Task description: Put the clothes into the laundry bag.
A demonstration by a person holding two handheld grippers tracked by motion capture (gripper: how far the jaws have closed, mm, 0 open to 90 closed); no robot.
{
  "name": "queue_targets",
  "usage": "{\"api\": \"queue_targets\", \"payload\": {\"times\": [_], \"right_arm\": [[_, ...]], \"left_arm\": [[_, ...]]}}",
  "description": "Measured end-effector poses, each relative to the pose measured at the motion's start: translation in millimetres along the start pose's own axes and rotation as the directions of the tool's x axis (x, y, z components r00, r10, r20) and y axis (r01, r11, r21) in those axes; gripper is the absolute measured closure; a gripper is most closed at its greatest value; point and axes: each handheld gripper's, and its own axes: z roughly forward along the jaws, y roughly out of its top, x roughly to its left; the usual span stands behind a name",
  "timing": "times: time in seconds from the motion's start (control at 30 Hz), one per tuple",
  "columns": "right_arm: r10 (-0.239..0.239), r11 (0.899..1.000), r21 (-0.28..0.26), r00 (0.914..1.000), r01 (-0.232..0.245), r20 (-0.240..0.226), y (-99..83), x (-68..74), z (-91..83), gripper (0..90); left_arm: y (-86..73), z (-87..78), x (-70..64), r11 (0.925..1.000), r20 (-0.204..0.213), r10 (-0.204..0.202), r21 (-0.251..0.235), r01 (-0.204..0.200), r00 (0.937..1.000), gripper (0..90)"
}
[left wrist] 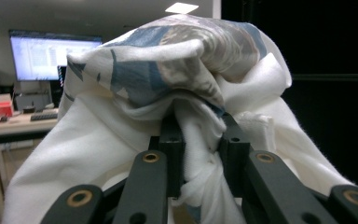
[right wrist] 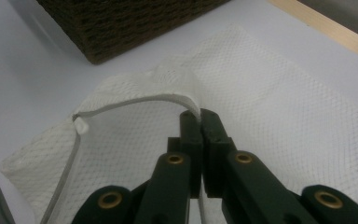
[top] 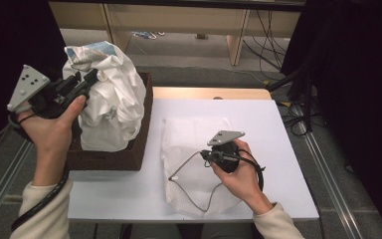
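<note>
A bundle of white cloth [top: 114, 99] with a blue and brown print stands piled high in a dark woven basket [top: 129, 154] at the table's left. My left gripper [top: 90, 78] is raised at the bundle's upper left, shut on a fold of the cloth [left wrist: 168, 70]; the pinched fabric sits between its jaws [left wrist: 200, 140]. A white mesh bag [top: 189, 134] lies flat mid-table. My right gripper [top: 205, 155] rests over it, shut on the bag's raised rimmed edge [right wrist: 198, 115]. The mesh bag [right wrist: 284, 107] spreads beyond the jaws, with the basket [right wrist: 130, 23] behind it.
The white tabletop [top: 278, 149] has bare room at the right and front. A wooden strip [top: 209, 93] runs along its far edge. Cables [top: 273, 45] lie on the floor behind. Metal rails [top: 328, 169] flank the table. A lit monitor [left wrist: 51, 56] stands far off.
</note>
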Motion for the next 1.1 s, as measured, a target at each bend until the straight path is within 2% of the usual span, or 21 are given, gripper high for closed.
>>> {"api": "queue_targets", "payload": {"times": [0.1,0.2,0.23,0.27,0.3,0.33,0.37,0.43,0.47,0.5,0.53,0.7,0.77,0.8,0.83,0.87,0.9,0.97,1.0,1.03,1.1], "right_arm": [[-0.007,1.0,0.001,1.0,0.007,-0.002,0.3,-0.8,-0.5,89.9],[-0.008,1.0,-0.002,1.0,0.008,-0.001,0.3,-1.0,-0.6,89.9],[-0.008,1.0,-0.002,1.0,0.008,-0.001,0.3,-1.0,-0.6,89.9],[-0.019,1.0,-0.012,0.9998,0.019,0.006,0.3,-2.4,-0.4,90.0],[-0.019,1.0,-0.012,0.9998,0.019,0.006,0.3,-2.4,-0.4,90.0],[-0.017,1.0,-0.013,0.9999,0.017,0.002,0.3,-3.3,-1.2,89.9],[-0.017,1.0,-0.013,0.9999,0.017,0.002,0.3,-3.3,-1.2,89.9],[0.008,1.0,-0.011,1.0,-0.008,0.005,0.2,-2.9,-2.4,90.0],[0.008,1.0,-0.011,1.0,-0.008,0.005,0.2,-2.9,-2.4,90.0],[0.002,1.0,-0.013,0.9999,-0.002,0.01,0.1,-4.0,-2.6,90.0],[0.002,1.0,-0.013,0.9999,-0.002,0.01,0.1,-4.0,-2.6,90.0],[-0.005,1.0,-0.012,1.0,0.005,0.002,-0.2,-6.8,-1.6,90.0],[0.0,1.0,-0.01,1.0,0.0,0.0,-0.7,-8.2,-1.0,89.9],[0.033,0.999,0.005,0.9994,-0.033,-0.008,-0.8,-7.2,-1.8,89.9],[0.033,0.999,0.005,0.9994,-0.033,-0.007,-0.8,-7.8,-1.6,89.9],[0.028,1.0,0.003,0.9996,-0.028,-0.007,-0.6,-8.5,-1.1,89.9],[0.028,1.0,0.003,0.9996,-0.028,-0.007,-0.6,-8.5,-1.1,89.9],[0.011,1.0,-0.006,0.9999,-0.011,-0.003,-0.1,-10.0,-0.1,89.9],[0.013,1.0,-0.001,0.9999,-0.013,-0.003,0.2,-10.1,0.4,89.9],[0.013,1.0,-0.001,0.9999,-0.013,-0.003,0.2,-10.1,0.4,89.9],[0.01,1.0,0.002,0.9999,-0.01,-0.004,0.3,-10.5,1.2,90.0]], "left_arm": [[9.3,-4.0,-7.1,0.9999,0.02,0.007,-0.016,-0.007,0.9998,75.3],[26.7,-12.2,-23.9,0.9988,0.08,0.023,-0.046,-0.02,0.9965,75.3],[26.7,-12.2,-23.9,0.9988,0.08,0.023,-0.046,-0.02,0.9965,75.3],[34.6,-15.5,-34.4,0.998,0.125,0.031,-0.059,-0.023,0.9917,75.3],[34.6,-15.5,-34.4,0.998,0.125,0.031,-0.059,-0.023,0.9917,75.3],[41.0,-19.4,-44.6,0.9975,0.159,0.044,-0.062,-0.034,0.9864,75.3],[41.0,-19.4,-44.6,0.9975,0.159,0.044,-0.062,-0.034,0.9864,75.3],[48.3,-25.7,-57.8,0.998,0.221,0.054,-0.045,-0.045,0.9738,75.3],[48.3,-25.7,-57.8,0.998,0.221,0.054,-0.045,-0.045,0.9738,75.3],[51.0,-28.7,-65.5,0.9973,0.269,0.072,-0.035,-0.065,0.9604,75.2],[51.0,-28.7,-65.5,0.9973,0.269,0.072,-0.035,-0.065,0.9604,75.2],[45.7,-36.3,-82.5,0.9967,0.366,0.069,0.014,-0.08,0.9279,75.2],[40.8,-40.7,-87.1,0.9973,0.394,0.04,0.04,-0.061,0.9181,75.1],[34.9,-43.9,-90.3,0.9963,0.439,0.021,0.066,-0.055,0.8982,75.2],[31.9,-45.3,-91.7,0.9948,0.456,0.011,0.085,-0.055,0.8901,75.1],[28.7,-46.3,-93.1,0.9937,0.469,0.001,0.098,-0.053,0.883,75.1],[28.7,-46.3,-93.1,0.9937,0.469,0.001,0.098,-0.053,0.883,75.1],[22.1,-48.2,-95.7,0.9903,0.495,-0.02,0.129,-0.051,0.8689,75.1],[14.7,-49.2,-99.2,0.9858,0.52,-0.033,0.158,-0.058,0.8537,75.1],[14.7,-49.2,-99.2,0.9858,0.52,-0.033,0.158,-0.058,0.8537,75.1],[5.4,-48.8,-104.3,0.9791,0.541,-0.051,0.193,-0.065,0.8396,75.1]]}}
